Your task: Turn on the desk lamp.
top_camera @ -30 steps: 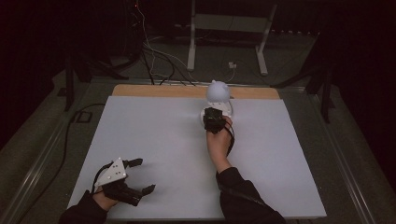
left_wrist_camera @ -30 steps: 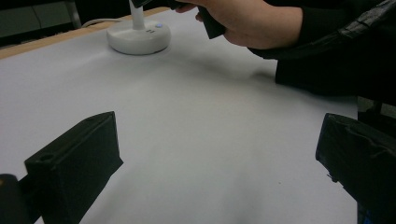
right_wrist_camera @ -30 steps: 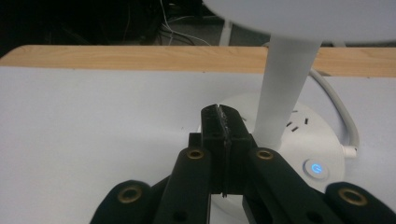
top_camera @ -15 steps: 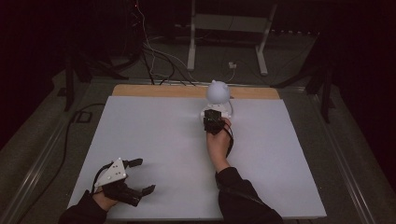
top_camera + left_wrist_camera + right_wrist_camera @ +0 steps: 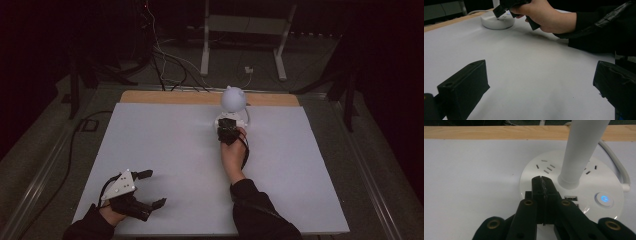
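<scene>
Now right claw (image 5: 543,185) sits lower on lamp base (image 5: 574,192)

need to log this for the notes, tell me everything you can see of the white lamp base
The white lamp base is a round, flat disc of smooth plastic at the far side of the white table, near its wooden edge. Its top carries socket slots, USB ports at the front and a round button glowing blue. A white stem rises from its middle; a white cable leaves its side. The shut right gripper is over its near edge; contact is unclear.
</scene>
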A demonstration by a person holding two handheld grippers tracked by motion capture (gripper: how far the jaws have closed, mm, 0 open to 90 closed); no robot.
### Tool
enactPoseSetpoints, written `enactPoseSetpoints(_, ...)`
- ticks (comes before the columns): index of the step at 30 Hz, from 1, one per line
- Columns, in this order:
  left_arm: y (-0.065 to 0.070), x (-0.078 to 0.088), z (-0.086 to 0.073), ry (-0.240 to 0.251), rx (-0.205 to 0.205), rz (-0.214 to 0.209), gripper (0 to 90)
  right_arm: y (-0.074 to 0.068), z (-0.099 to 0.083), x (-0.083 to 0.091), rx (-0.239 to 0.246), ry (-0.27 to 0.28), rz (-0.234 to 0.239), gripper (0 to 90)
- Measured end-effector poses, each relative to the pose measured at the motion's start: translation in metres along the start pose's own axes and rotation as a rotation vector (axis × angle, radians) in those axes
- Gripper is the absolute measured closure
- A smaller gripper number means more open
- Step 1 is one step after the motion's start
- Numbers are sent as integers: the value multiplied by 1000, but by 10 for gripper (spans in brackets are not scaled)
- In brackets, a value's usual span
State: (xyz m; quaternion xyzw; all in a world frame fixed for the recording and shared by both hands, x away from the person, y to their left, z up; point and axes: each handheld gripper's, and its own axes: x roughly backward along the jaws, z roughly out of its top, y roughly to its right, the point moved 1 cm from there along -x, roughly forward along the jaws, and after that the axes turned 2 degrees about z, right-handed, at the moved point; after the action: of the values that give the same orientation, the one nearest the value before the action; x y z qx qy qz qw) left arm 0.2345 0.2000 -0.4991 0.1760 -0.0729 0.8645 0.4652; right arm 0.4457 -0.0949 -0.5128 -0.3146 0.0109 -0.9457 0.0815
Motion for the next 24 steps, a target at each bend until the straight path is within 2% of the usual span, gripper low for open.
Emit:
enactPoseSetpoints(17,0,0,0,-3,-2,0,4,-2,-3,-2,18,-3,0,900)
enactPoseSetpoints(24,1,0,0,-3,-3,-1,4,-6,-5,-3,41,0,-16,900)
